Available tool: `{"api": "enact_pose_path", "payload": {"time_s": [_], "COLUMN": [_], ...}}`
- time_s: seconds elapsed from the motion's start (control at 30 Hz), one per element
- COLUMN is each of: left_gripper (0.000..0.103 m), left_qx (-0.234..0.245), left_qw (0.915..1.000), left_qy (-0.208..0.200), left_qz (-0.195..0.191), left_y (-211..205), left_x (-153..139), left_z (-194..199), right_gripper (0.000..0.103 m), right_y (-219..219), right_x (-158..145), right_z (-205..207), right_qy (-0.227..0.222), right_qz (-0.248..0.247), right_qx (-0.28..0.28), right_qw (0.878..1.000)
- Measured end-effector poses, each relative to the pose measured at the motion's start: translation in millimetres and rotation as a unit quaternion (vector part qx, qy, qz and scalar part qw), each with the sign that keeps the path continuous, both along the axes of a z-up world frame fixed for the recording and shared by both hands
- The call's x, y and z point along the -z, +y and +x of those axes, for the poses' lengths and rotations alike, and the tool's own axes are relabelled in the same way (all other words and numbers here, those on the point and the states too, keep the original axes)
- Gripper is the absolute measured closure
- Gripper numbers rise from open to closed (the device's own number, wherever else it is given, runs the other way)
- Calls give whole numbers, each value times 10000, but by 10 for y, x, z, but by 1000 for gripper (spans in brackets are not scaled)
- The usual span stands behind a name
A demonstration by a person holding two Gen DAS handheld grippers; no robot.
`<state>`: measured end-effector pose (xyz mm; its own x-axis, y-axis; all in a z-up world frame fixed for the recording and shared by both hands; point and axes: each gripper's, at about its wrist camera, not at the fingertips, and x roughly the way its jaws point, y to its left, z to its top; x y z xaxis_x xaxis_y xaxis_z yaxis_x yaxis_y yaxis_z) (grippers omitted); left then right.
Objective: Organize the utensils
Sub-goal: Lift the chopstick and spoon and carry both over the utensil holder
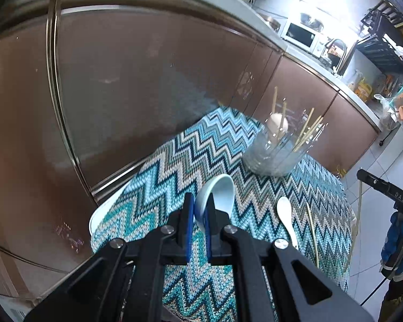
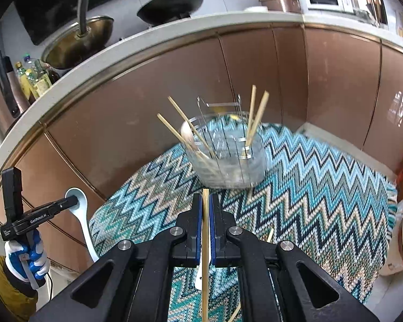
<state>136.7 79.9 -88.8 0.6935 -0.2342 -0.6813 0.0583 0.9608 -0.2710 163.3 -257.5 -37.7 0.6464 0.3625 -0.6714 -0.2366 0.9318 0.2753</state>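
Left gripper is clamped on a pale blue soup spoon, its body reading "GenRobot.AI". Right gripper pinches one chopstick, both above the zigzag cloth near the clear holder.

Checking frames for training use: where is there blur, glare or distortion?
Left wrist view: window glare washes out the white microwave; fisheye bends the brown cabinet fronts. Right wrist view: the clear utensil holder is motion-blurred; the curved white counter edge bows strongly.
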Motion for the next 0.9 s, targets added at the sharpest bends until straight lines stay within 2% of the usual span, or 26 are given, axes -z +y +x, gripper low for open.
{"api": "enact_pose_path", "payload": {"time_s": [0.23, 0.6, 0.77, 0.9], "left_gripper": [97, 97, 97, 97], "left_qx": [67, 322, 310, 181], "left_qw": [9994, 9961, 9908, 9855], "left_qy": [-341, -821, -1316, -1686], "left_qz": [29, -36, -17, 36], "left_y": [-95, -367, -585, -786], "left_x": [-256, -661, -959, -1125], "left_z": [-3, 89, 228, 425], "right_gripper": [98, 98, 98, 98], "right_y": [56, 108, 79, 92], "right_x": [-289, -579, -796, -950], "right_z": [-61, 0, 63, 150], "right_qy": [-460, -1013, -1574, -2169], "right_qz": [-19, 112, 252, 362], "right_qx": [-47, -165, -150, -55], "right_qw": [9989, 9947, 9871, 9755]}}
